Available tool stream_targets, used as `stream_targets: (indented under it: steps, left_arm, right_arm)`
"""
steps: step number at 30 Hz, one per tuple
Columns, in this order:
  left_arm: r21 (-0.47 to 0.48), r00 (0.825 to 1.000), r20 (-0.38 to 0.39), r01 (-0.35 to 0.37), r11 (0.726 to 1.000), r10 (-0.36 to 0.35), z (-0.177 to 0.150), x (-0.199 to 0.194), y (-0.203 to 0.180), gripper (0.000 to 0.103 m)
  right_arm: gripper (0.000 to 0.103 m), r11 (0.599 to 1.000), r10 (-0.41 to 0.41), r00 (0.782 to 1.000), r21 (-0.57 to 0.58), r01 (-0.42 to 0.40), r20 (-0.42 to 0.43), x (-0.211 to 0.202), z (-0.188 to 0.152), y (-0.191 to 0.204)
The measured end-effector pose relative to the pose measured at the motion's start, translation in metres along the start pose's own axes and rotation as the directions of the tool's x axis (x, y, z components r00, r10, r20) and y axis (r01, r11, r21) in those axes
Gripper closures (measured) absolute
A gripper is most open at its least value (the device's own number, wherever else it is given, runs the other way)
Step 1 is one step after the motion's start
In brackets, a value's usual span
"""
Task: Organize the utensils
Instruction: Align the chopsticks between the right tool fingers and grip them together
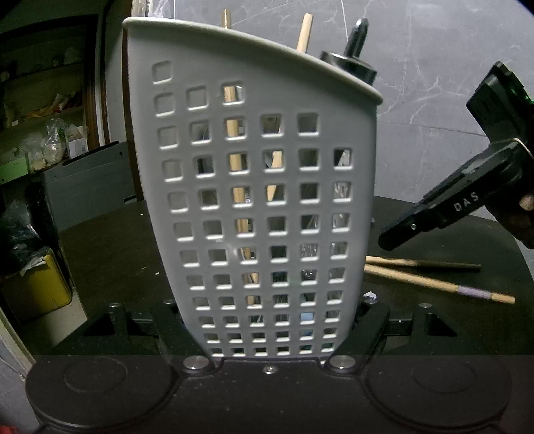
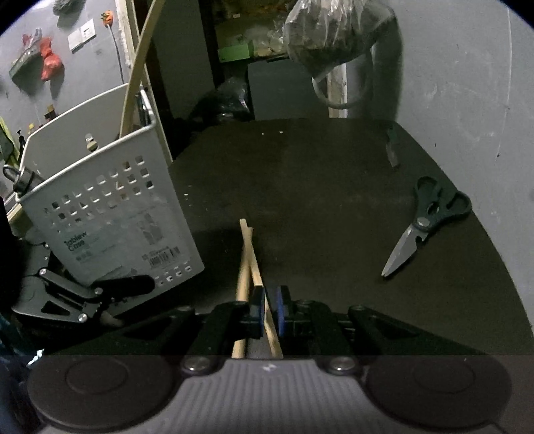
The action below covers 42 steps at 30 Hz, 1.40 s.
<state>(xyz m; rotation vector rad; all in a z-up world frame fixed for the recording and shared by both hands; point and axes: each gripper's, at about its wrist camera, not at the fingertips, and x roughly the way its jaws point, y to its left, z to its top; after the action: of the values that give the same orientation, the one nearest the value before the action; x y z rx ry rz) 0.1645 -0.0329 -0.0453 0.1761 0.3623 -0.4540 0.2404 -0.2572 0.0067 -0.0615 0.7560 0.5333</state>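
Observation:
A grey perforated utensil holder (image 1: 267, 200) stands tilted on the black table, and my left gripper (image 1: 277, 320) is shut on its base, one finger on each side. Wooden sticks (image 1: 305, 33) and a black-handled tool (image 1: 353, 60) poke out of its top. Two wooden chopsticks (image 1: 434, 280) lie crossed on the table to its right. My right gripper (image 1: 397, 238) hovers just above them. Its pads stand a narrow gap apart, and in the right wrist view one chopstick (image 2: 250, 253) shows through the gap of this gripper (image 2: 268, 297) without being pinched. The holder (image 2: 110, 213) sits at left there.
Black-handled scissors (image 2: 424, 227) lie near the table's right edge (image 2: 494, 253). A small dark tool (image 2: 392, 150) rests at the far right. A plastic bag (image 2: 333, 30) hangs behind the table. A yellow box (image 1: 36, 287) and a grey box (image 1: 86, 180) stand off the left side.

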Motion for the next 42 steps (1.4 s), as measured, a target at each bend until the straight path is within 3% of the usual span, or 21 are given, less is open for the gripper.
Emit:
stream_targets:
  steps: [2,8,10,11,13,22,32,35,38,42]
  left_arm:
    - [-0.001,1.0,0.0,0.001,1.0,-0.001,0.0,0.0,0.0,0.026]
    - [0.0,1.0,0.0,0.001,1.0,-0.001,-0.001,0.0,0.001,0.026]
    - [0.0,1.0,0.0,-0.001,1.0,0.001,-0.001,0.0,0.001,0.026]
    - [0.001,1.0,-0.001,-0.002,1.0,0.002,-0.001,0.0,0.001,0.026]
    - [0.001,1.0,-0.001,-0.002,1.0,0.002,0.0,0.0,0.0,0.026]
    - [0.001,1.0,0.0,-0.003,1.0,0.003,0.0,0.0,0.0,0.026]
    - [0.002,1.0,0.0,-0.003,1.0,0.003,0.0,0.0,-0.001,0.026]
    - [0.001,1.0,0.0,-0.003,1.0,0.003,-0.001,0.0,-0.001,0.026]
    - [0.001,1.0,0.0,-0.004,1.0,0.004,-0.001,0.0,-0.001,0.027]
    - [0.001,1.0,0.0,-0.003,1.0,0.003,-0.001,-0.001,-0.001,0.027]
  right_arm:
    - [0.084,1.0,0.009,1.0,0.004,-0.009,-0.005,0.0,-0.001,-0.003]
    - [0.083,1.0,0.0,0.999,-0.021,-0.001,-0.042,0.002,-0.01,0.002]
    - [0.085,0.999,-0.023,0.998,-0.036,0.021,-0.062,0.006,-0.012,0.004]
    - [0.093,0.999,-0.034,0.998,-0.04,0.032,-0.057,0.006,-0.013,0.005]
    - [0.096,0.998,-0.049,0.997,-0.031,0.047,-0.063,0.004,-0.016,0.007]
    - [0.096,0.999,-0.032,0.995,0.005,0.033,-0.095,-0.027,-0.044,0.037]
    - [0.096,1.0,-0.013,0.996,0.001,0.013,-0.083,-0.019,-0.04,0.048]
    - [0.088,1.0,-0.002,0.997,0.012,0.003,-0.081,-0.021,-0.04,0.05]
    - [0.065,0.999,0.005,0.998,0.041,-0.002,-0.068,-0.021,-0.036,0.049]
    - [0.05,0.999,0.028,0.997,0.039,-0.025,-0.068,-0.018,-0.031,0.053]
